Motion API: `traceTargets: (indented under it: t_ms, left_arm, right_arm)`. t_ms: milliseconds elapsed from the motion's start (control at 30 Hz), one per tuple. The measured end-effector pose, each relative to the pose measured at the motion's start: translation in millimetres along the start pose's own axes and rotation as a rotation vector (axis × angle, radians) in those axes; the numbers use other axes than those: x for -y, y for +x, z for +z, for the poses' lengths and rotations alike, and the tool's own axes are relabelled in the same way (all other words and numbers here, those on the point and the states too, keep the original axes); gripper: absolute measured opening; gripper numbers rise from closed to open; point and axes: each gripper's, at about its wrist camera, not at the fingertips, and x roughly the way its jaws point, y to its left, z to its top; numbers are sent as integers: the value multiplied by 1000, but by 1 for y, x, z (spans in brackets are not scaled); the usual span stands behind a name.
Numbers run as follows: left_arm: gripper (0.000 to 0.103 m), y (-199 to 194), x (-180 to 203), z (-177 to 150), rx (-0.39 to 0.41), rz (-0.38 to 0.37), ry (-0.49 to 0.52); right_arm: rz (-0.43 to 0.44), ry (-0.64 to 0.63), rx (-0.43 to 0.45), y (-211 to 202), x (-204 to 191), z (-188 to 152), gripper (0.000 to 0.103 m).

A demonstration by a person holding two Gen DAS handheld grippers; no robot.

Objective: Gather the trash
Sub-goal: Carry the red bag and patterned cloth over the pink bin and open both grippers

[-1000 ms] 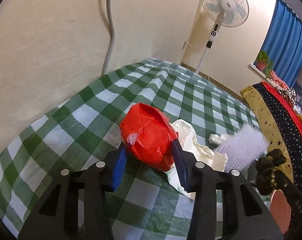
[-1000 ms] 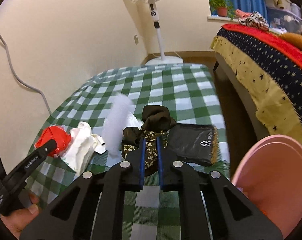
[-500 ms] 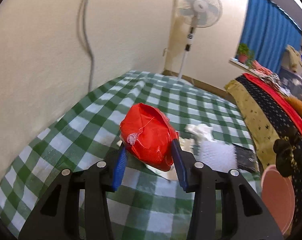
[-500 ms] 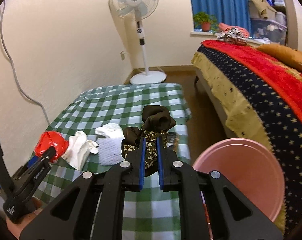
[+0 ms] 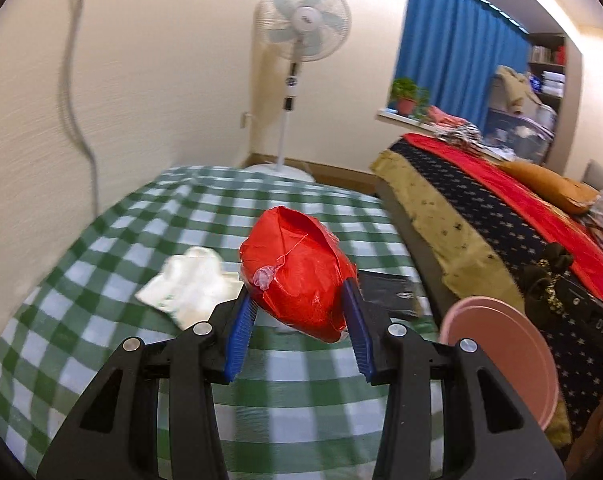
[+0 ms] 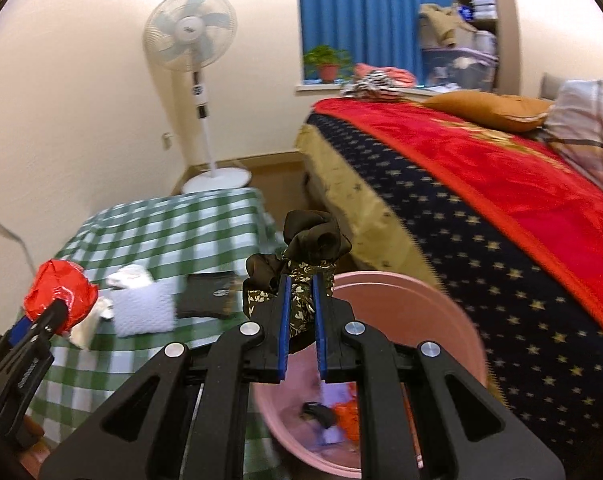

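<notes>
**Two pieces of trash in hand, bin close by**

Bin (image 6: 441, 308) — pink, on the floor under the right gripper (image 6: 301, 280).
Red wad (image 5: 297, 272) — light, crinkly, crushable; pinched across its middle by the half-spread left gripper (image 5: 297, 308), above the table.
Dark scrap (image 6: 309, 240) — soft, limp; nipped between near-closed right jaws over the bin.

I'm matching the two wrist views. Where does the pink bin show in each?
Left wrist: pink bin at lower right, beside the bed.
Right wrist: pink bin low in the centre, behind the right gripper.
Shared landmark: standing fan.
</notes>
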Motion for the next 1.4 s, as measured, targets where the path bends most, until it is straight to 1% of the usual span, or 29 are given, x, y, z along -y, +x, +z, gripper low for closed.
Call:
traceTargets:
  t_ms: [233,500,667,867,1400]
  left_arm:
    - [42,-2,44,-5,-2,-138,72]
    - [42,-5,78,-12,-11,-255,139]
    - [42,-5,89,-15,-15,-303,174]
    - [42,5,98,-18,-25,-338,193]
    - [42,31,131,-36,-73,-416,246]
  right_arm:
    - [-87,38,19,-14,28,-2,11]
    - [-147,56,30,-20,48,-4,11]
    - [-187,84,40,-20,60,-5,11]
    - [-218,97,37,-16,71,-8,11]
    - [-248,137,15,0,87,-12,11]
